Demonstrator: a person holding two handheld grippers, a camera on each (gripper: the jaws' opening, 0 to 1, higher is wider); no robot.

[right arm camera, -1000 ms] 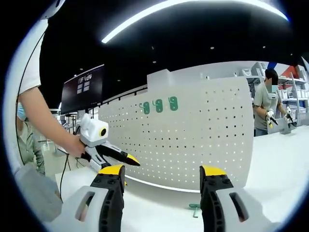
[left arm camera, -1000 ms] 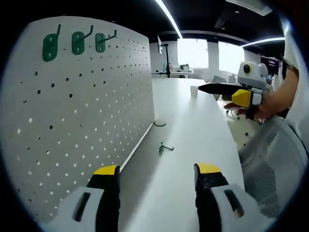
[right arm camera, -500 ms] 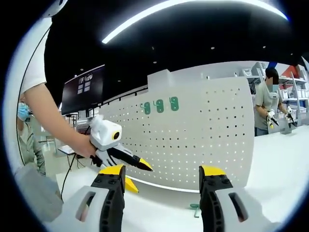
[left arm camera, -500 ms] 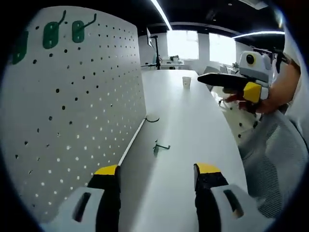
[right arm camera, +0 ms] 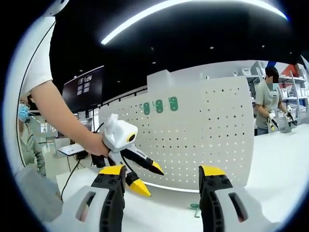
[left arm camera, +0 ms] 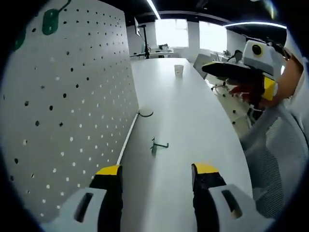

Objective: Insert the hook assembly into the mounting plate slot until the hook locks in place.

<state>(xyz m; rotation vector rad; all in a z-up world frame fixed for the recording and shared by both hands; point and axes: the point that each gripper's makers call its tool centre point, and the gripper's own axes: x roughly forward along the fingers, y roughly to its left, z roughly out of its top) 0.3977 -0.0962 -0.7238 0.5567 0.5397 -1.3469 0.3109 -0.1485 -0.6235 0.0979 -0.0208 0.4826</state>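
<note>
Jaws both parted, empty | hook [left arm camera: 155, 145] loose beside pegboard [left arm camera: 72, 111] foot

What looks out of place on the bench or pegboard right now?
One green hook lies loose on the white table near the pegboard's foot, while three other green hooks are mounted near the board's top. Both grippers, left and right, are open and empty. Nothing looks spilled or damaged.

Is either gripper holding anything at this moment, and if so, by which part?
Nothing is held. The left gripper and right gripper are both open and bare; the green hook lies loose on the table.
</note>
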